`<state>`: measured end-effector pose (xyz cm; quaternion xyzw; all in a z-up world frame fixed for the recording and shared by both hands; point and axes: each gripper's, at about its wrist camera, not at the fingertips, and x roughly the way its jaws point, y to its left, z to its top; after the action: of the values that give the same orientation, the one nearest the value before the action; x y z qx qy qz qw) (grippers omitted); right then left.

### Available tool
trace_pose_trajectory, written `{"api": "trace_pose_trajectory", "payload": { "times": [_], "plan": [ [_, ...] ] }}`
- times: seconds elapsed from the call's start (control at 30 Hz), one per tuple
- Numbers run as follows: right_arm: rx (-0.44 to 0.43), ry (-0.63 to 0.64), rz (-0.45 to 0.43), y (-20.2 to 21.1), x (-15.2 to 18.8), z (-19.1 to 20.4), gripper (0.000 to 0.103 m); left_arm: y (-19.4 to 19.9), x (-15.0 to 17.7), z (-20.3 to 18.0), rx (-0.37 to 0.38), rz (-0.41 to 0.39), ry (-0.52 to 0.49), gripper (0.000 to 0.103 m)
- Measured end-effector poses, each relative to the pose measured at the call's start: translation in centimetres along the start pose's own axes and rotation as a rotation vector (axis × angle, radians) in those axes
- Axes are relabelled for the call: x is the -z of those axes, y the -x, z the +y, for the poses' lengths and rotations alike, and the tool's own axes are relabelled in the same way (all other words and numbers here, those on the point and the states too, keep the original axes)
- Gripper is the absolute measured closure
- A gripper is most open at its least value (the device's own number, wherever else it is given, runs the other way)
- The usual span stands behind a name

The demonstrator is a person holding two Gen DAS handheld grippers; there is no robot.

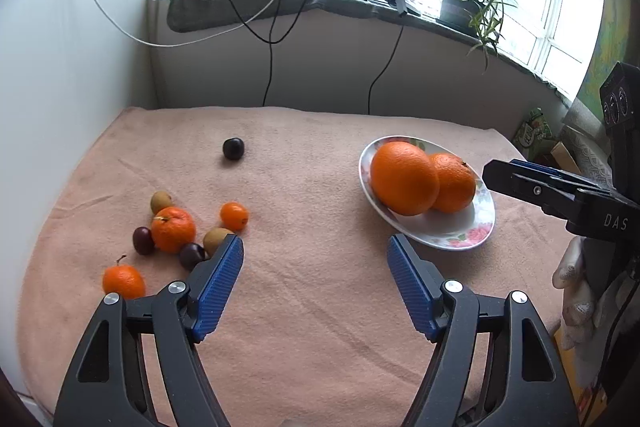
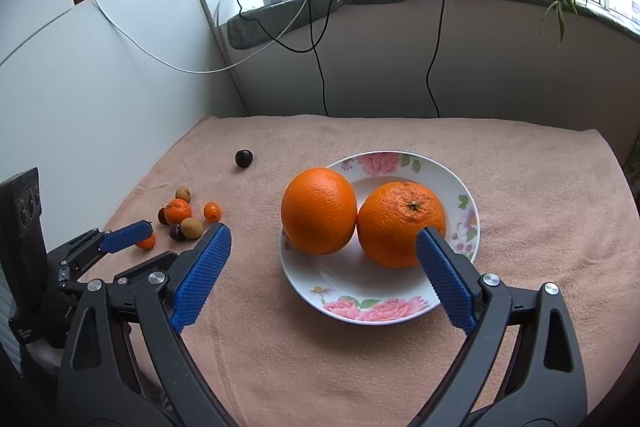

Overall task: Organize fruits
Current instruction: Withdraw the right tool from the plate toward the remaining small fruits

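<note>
Both of your claws stand wide apart and hold nothing: the left gripper (image 1: 315,247) above the bare cloth (image 1: 304,307), the right gripper (image 2: 323,239) before the plate (image 2: 352,301). Two oranges (image 2: 319,210) sit touching on the plate, while the small fruits (image 1: 173,229) lie clustered on the cloth, well apart from it.

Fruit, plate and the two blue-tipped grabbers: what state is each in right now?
Left gripper: open, empty.
Right gripper: open, empty.
Plate: upright, holding both oranges.
Two oranges: on plate, touching.
Small fruits: loose on cloth, clustered.
Dark plum: alone on cloth.
</note>
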<state>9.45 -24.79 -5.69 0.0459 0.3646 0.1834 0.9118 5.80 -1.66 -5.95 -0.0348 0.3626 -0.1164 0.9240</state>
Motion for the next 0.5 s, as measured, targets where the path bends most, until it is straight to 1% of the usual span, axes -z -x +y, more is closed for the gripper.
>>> {"api": "trace_pose_trajectory", "payload": {
  "times": [0.3,0.5],
  "plan": [
    [-0.082,0.046,0.012,-1.4,-0.1,3.2,0.007,1.6,1.4,5.0,-0.124,-0.003,0.076,0.028],
    [-0.126,0.071,0.019,-2.4,-0.1,5.1,0.007,2.6,2.3,7.8,-0.174,-0.008,0.122,0.028]
  ]
}}
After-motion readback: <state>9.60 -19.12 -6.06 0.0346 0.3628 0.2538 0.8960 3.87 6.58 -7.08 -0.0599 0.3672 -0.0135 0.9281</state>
